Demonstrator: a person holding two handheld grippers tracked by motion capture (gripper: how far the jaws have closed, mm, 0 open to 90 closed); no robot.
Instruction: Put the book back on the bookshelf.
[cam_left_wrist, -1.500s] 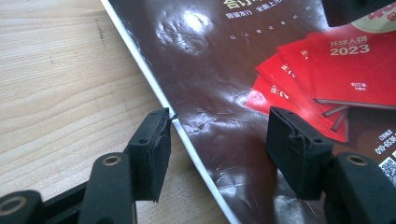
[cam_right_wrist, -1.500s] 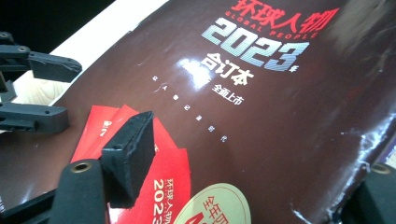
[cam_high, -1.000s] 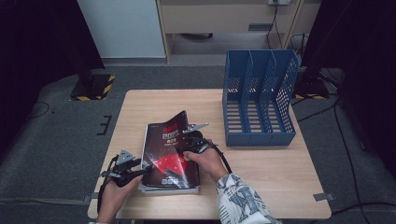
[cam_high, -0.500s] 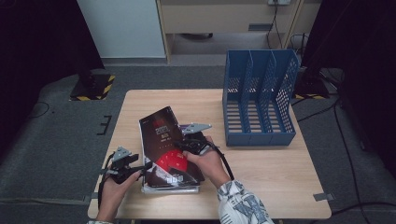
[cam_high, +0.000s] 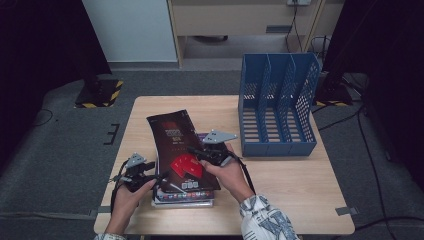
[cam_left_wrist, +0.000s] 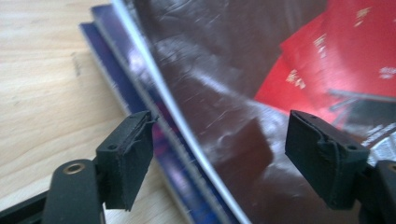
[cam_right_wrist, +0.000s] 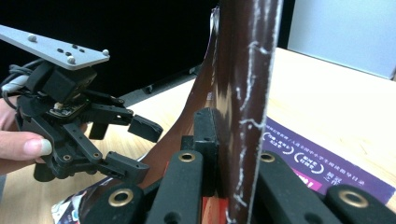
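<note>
A dark brown magazine (cam_high: 176, 145) with a red graphic is tilted up off a stack of magazines (cam_high: 182, 198) on the wooden table (cam_high: 290, 175). My right gripper (cam_high: 200, 154) is shut on its right edge, and in the right gripper view (cam_right_wrist: 224, 140) the cover (cam_right_wrist: 245, 70) stands upright between the pads. My left gripper (cam_high: 150, 176) sits at the stack's left edge. Its jaws have just been opening and stand wide (cam_left_wrist: 219, 163), with the lifted cover's edge (cam_left_wrist: 196, 140) between them but untouched. The right gripper view also shows the left gripper (cam_right_wrist: 135, 144), which is open.
A blue mesh file holder (cam_high: 277, 105) with several slots stands at the table's back right. A purple magazine (cam_right_wrist: 322, 175) lies on top of the stack under the lifted one. Grey floor surrounds the table, and a cabinet stands behind it.
The right gripper has risen with the magazine's edge, tipping the cover up and over to the left. The left gripper's jaws have spread wider; that hand has barely moved.
</note>
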